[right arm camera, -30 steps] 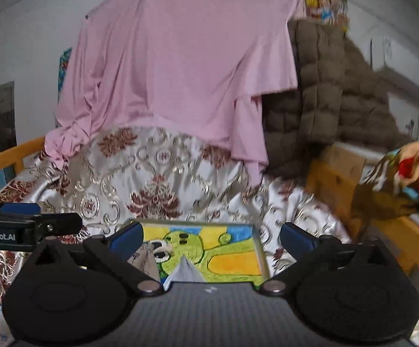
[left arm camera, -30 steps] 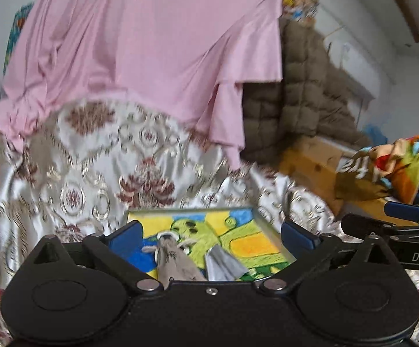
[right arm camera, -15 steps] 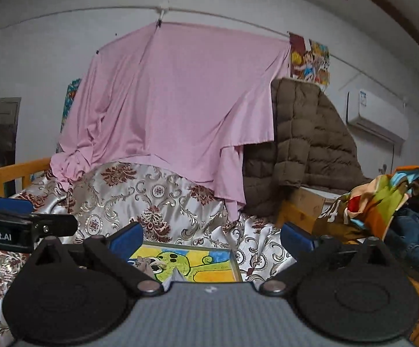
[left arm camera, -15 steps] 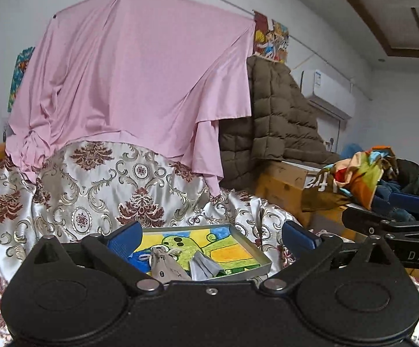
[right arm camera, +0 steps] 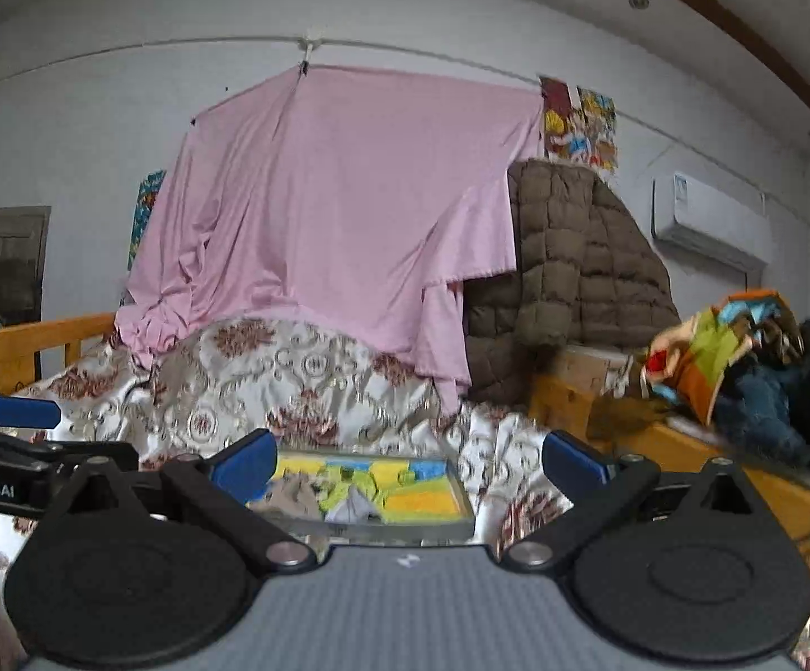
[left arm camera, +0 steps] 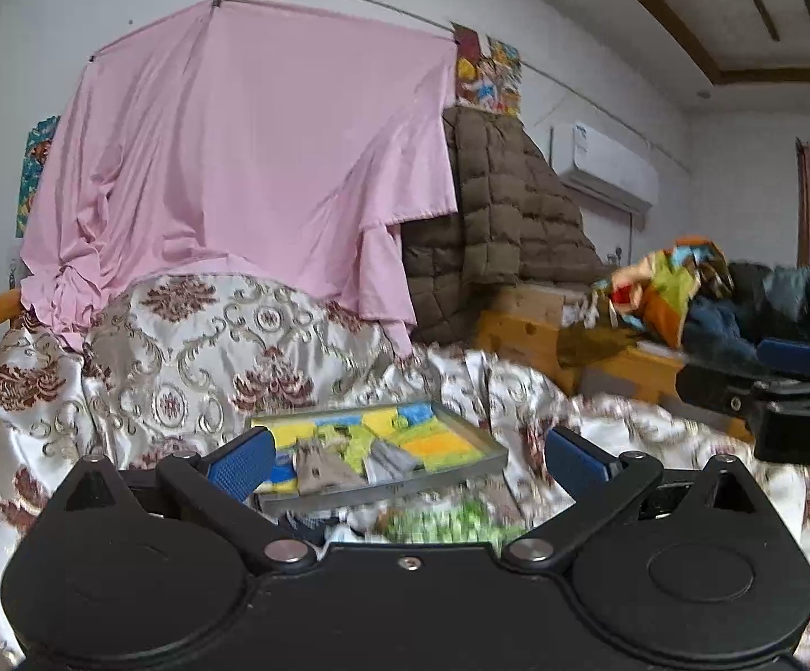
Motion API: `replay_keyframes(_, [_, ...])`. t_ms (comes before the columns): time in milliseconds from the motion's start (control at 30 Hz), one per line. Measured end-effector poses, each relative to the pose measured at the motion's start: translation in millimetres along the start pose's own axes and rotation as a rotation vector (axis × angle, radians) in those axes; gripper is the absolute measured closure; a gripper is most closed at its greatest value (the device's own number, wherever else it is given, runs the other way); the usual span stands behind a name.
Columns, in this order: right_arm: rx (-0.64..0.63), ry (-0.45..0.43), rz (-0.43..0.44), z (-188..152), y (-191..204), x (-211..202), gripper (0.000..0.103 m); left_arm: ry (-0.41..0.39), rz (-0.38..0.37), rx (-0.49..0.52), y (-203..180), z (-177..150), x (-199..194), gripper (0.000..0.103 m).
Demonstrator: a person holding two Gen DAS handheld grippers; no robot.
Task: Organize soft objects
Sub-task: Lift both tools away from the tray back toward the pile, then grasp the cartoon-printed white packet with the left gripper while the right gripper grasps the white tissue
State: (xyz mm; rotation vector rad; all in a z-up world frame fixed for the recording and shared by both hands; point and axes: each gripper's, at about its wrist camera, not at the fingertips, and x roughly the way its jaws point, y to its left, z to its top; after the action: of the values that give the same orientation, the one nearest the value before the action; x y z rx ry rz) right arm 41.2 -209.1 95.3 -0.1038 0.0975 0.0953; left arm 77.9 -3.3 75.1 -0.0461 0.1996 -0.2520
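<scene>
A shallow grey tray (left arm camera: 450,478) with a yellow, green and blue cartoon picture inside lies on the patterned bedspread (left arm camera: 192,358). Two folded grey cloth pieces (left arm camera: 321,464) lie in it. It also shows in the right wrist view (right arm camera: 405,525). A blurred green and white soft thing (left arm camera: 444,523) lies on the bedspread in front of the tray. My left gripper (left arm camera: 408,461) is open and empty, just short of the tray. My right gripper (right arm camera: 408,464) is open and empty, level with it on the right.
A pink sheet (left arm camera: 248,168) hangs from a wall line behind the bed. A brown quilted coat (left arm camera: 505,235) hangs to its right. A wooden bed frame (left arm camera: 522,335) carries a pile of colourful clothes (left arm camera: 679,291) on the right. A wooden rail (right arm camera: 30,341) stands left.
Both grippers have pulled back and tilted up, so the tray looks smaller and farther and more of the wall and ceiling shows. The green soft thing has come into the left view.
</scene>
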Motion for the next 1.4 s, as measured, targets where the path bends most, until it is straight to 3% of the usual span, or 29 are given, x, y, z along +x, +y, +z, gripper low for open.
replay_keyframes(367, [0.021,0.196,0.002,-57.2,-3.9,-6.4,0.0,0.192,-0.034,0.008,5.1,-58.1,-1.0,0.001])
replay_keyframes(667, [-0.003,0.335,0.033,-82.8,-4.6,2.3,0.0,0.368,-0.059,0.019,9.0,-78.3,17.7,0.001])
replay_keyframes(1000, [-0.038,0.448,0.083,-94.8,1.2,22.7,0.0,0.509,-0.029,0.019,11.5,-92.5,39.5,0.001])
replay_keyframes(1400, [-0.113,0.507,0.135,-105.0,8.4,50.2,0.0,0.634,-0.025,0.044,10.5,-105.6,61.0,0.001])
